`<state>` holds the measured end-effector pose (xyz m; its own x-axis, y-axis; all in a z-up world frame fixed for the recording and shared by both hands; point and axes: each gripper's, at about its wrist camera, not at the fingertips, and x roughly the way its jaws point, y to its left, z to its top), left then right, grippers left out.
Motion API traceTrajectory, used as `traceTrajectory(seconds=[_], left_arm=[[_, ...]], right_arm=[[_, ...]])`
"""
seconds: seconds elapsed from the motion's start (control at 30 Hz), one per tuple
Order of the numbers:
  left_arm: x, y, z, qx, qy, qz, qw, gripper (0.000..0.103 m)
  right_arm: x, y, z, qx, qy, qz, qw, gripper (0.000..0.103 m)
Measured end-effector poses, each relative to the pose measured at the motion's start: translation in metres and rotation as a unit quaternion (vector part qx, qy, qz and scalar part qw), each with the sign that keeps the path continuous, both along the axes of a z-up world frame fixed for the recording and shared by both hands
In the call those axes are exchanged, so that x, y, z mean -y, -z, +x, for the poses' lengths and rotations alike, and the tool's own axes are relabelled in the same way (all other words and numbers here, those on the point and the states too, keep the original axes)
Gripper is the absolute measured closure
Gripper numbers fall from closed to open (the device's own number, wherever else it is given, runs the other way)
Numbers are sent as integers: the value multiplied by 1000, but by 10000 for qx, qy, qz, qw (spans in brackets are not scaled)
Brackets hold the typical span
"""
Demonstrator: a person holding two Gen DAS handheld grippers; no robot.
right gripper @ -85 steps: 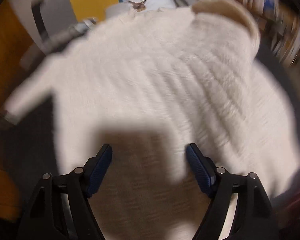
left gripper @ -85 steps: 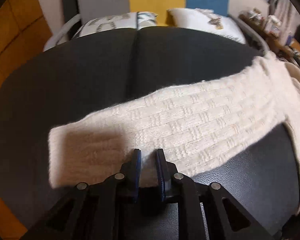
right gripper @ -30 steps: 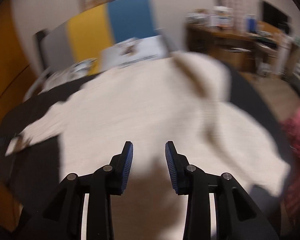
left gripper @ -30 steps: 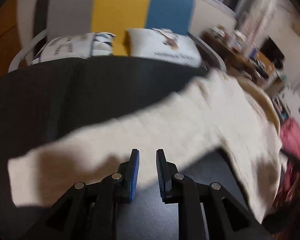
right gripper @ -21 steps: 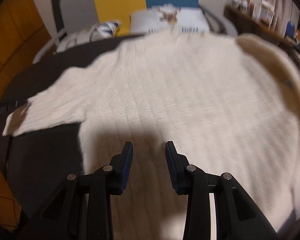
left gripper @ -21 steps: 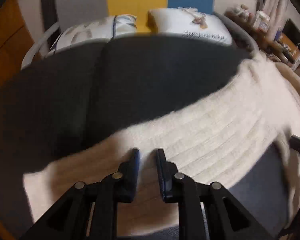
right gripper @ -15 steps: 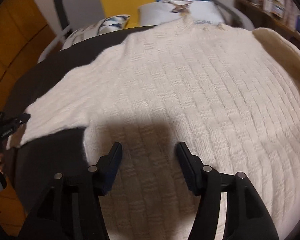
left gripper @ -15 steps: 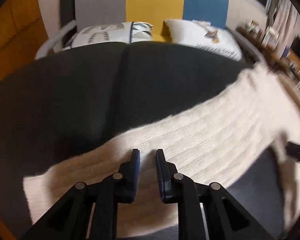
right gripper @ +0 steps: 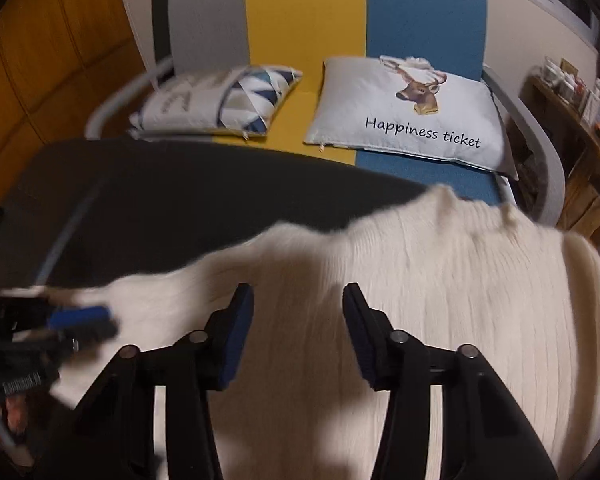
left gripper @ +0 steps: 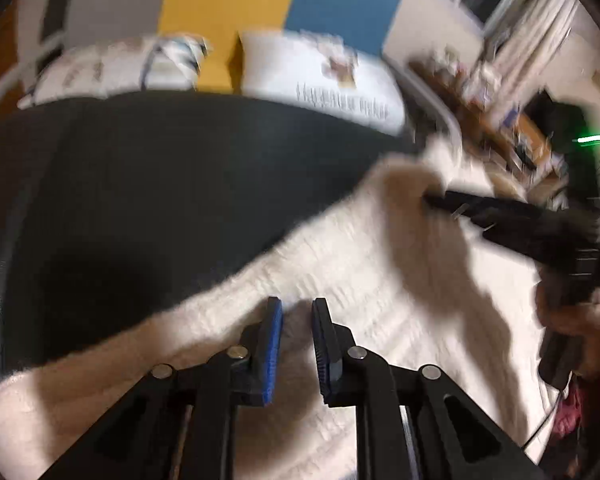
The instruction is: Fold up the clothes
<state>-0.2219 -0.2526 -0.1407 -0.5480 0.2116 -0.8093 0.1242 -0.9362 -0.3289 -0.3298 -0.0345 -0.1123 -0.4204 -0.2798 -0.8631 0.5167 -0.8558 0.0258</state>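
A cream knitted sweater [right gripper: 440, 280] is lying spread across a dark worktop [right gripper: 180, 200]. The left claw [left gripper: 297, 344] is pinching the sweater's sleeve between nearly closed jaws. The right claw [right gripper: 298, 334] is hovering over the sweater body, its spread jaws closing on nothing.

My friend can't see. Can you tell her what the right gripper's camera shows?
The right gripper, its jaws closing on nothing, hangs over a cream knit sweater spread on a dark table. Behind stand two cushions; one says "Happiness ticket".
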Motion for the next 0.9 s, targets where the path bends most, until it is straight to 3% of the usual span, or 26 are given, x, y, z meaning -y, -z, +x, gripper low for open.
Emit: traceTrajectory(seconds=[0.17, 0.27, 0.37, 0.47, 0.5, 0.63, 0.7, 0.8, 0.9], left_arm=[[0, 0, 11, 33, -498, 155, 9986, 92], [11, -9, 16, -1, -592, 518, 9969, 89], [30, -19, 21, -373, -669, 488, 9959, 87], [39, -13, 21, -139, -661, 548, 9962, 87], [39, -6, 18, 83, -741, 511, 9959, 87], [38, 7, 33, 85, -1053, 404, 9936, 91], [36, 7, 36, 18, -1079, 322, 9936, 90], [42, 0, 46, 3, -1198, 459, 9917, 89], [69, -18, 86, -253, -1429, 560, 9878, 87]], right_arm=[[2, 22, -13, -250, 532, 73, 9982, 50], [1, 21, -13, -220, 672, 16, 9975, 49], [-4, 5, -9, -113, 688, -297, 9971, 49], [15, -4, 11, -142, -47, -588, 9982, 49], [28, -1, 17, -227, -272, -445, 9984, 49], [66, 30, 14, -146, -592, 118, 9981, 48], [73, 39, 11, -395, -438, 184, 9981, 41], [71, 39, 5, -232, -67, -11, 9997, 40], [64, 28, 13, -48, 130, -170, 9998, 40]])
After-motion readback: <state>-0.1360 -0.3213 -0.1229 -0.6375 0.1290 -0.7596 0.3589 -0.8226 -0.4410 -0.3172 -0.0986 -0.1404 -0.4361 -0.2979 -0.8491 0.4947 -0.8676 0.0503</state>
